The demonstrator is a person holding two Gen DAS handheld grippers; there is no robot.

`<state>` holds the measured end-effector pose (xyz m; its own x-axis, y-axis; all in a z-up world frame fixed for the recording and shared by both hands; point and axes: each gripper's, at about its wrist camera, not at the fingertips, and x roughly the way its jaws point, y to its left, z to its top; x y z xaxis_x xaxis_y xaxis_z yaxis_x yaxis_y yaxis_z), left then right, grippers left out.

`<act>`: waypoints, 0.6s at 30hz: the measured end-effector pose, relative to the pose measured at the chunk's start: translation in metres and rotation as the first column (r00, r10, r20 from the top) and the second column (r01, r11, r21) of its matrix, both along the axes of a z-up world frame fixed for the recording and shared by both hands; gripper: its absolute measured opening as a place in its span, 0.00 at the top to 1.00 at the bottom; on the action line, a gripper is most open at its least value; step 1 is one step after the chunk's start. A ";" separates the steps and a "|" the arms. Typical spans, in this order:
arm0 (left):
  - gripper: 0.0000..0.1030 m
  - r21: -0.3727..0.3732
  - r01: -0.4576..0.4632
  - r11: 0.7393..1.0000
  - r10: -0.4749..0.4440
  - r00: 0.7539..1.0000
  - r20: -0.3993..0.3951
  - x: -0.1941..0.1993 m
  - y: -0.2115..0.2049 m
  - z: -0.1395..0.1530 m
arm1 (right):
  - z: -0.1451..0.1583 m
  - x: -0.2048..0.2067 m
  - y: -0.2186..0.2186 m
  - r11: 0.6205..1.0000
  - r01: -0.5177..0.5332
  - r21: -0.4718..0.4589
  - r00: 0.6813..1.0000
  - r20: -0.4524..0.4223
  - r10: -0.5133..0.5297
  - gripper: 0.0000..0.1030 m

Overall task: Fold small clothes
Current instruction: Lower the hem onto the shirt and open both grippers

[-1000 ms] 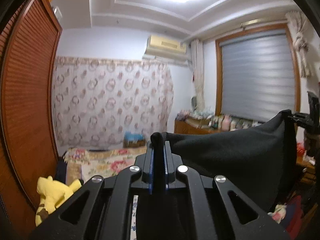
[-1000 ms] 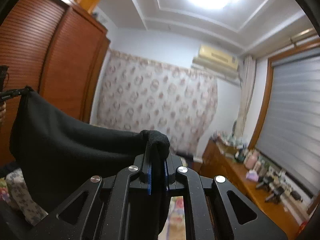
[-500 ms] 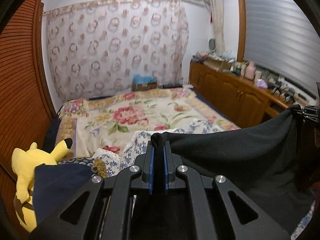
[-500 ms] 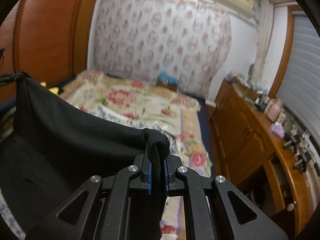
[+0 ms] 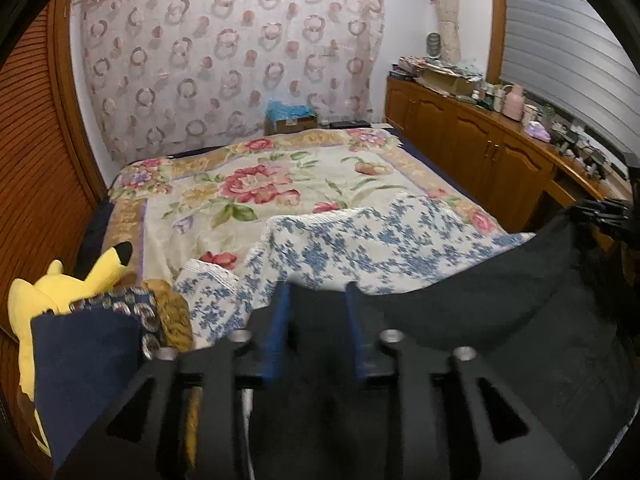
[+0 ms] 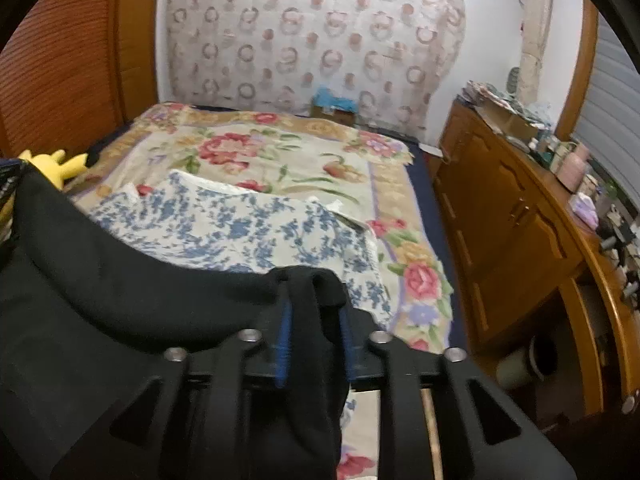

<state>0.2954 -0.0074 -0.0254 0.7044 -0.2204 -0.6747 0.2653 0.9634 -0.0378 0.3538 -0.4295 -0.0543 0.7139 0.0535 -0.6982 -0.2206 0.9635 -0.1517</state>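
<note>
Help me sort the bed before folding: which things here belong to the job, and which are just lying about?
Job: black garment, left gripper and right gripper, jaws opening around its corners.

Lying about: yellow plush toy, blue-flowered cloth, floral bedspread, pink bottle.

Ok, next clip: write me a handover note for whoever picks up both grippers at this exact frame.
Left gripper: jaws opening, a corner of the black garment lies loose between them.
Right gripper: jaws opening too, the other corner draped loosely between the fingers.
The garment sags between the two grippers, low over the blue-flowered cloth on the bed. A navy cloth and a yellow plush toy sit at the bed's left edge.
Done: garment brought down to the bed.
Left: let it settle flat, then fold it; no fold visible yet.
</note>
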 end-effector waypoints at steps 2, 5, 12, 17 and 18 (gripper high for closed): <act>0.59 -0.006 0.011 1.000 -0.011 1.000 -0.008 -0.014 -0.001 0.000 | 0.004 -0.005 0.000 1.000 -0.001 0.020 1.000 0.004 0.001 0.59; 0.47 -0.021 0.024 0.999 -0.025 1.000 -0.014 -0.034 0.001 -0.002 | 0.011 -0.017 0.001 0.999 -0.003 0.038 1.000 0.016 0.002 0.49; 0.46 -0.034 0.020 0.999 -0.021 0.999 -0.036 -0.085 0.002 -0.014 | 0.018 -0.063 0.012 0.999 -0.018 0.045 1.000 0.017 0.018 0.43; 0.46 -0.036 0.007 0.999 -0.009 0.999 -0.045 -0.115 0.005 -0.027 | 0.010 -0.100 0.020 0.997 -0.024 0.075 1.000 0.002 0.024 0.43; 0.46 -0.033 0.003 0.999 -0.004 0.999 -0.053 -0.121 0.005 -0.031 | 0.007 -0.107 0.021 0.997 -0.024 0.075 1.000 -0.001 0.024 0.43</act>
